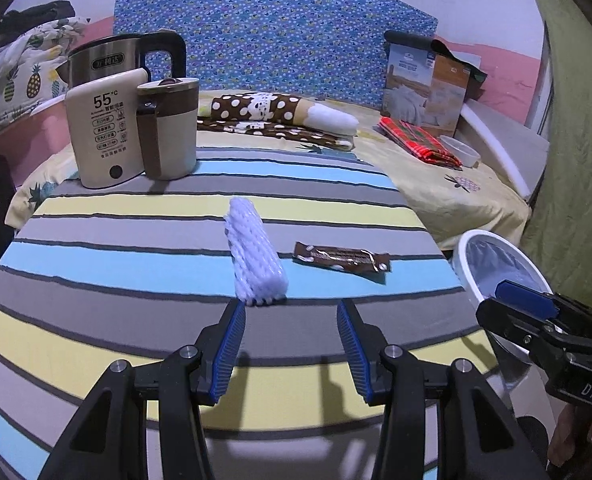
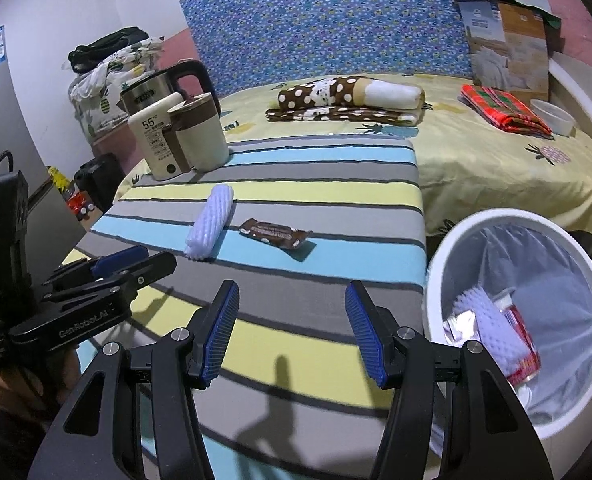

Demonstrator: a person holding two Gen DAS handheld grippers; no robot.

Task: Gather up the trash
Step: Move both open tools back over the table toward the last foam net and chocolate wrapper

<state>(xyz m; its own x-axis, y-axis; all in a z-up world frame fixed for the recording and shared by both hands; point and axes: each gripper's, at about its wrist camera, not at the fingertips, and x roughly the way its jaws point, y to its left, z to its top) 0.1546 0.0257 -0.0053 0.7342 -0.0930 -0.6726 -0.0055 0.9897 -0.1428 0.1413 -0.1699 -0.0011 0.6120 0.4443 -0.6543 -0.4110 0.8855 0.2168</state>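
Observation:
A white foam net sleeve [image 1: 256, 252] lies on the striped table [image 1: 136, 272], just beyond my open, empty left gripper [image 1: 290, 306]. A brown snack wrapper [image 1: 341, 258] lies to its right. Both show in the right wrist view, the sleeve [image 2: 210, 222] and the wrapper [image 2: 274, 233]. My right gripper [image 2: 292, 290] is open and empty over the table's near right part, beside a white trash bin [image 2: 439, 256] lined with a bag. The bin holds another foam sleeve [image 2: 491, 328] and red-and-clear packaging [image 2: 525, 344]. The bin rim [image 1: 465, 264] also shows in the left wrist view.
A steel kettle [image 1: 108, 58], a cream box marked 55°C [image 1: 104, 132] and a brown-and-cream mug [image 1: 170, 128] stand at the table's far left. Behind is a bed with a polka-dot pillow [image 1: 280, 110], red plaid cloth [image 1: 415, 140] and a carton [image 1: 423, 88].

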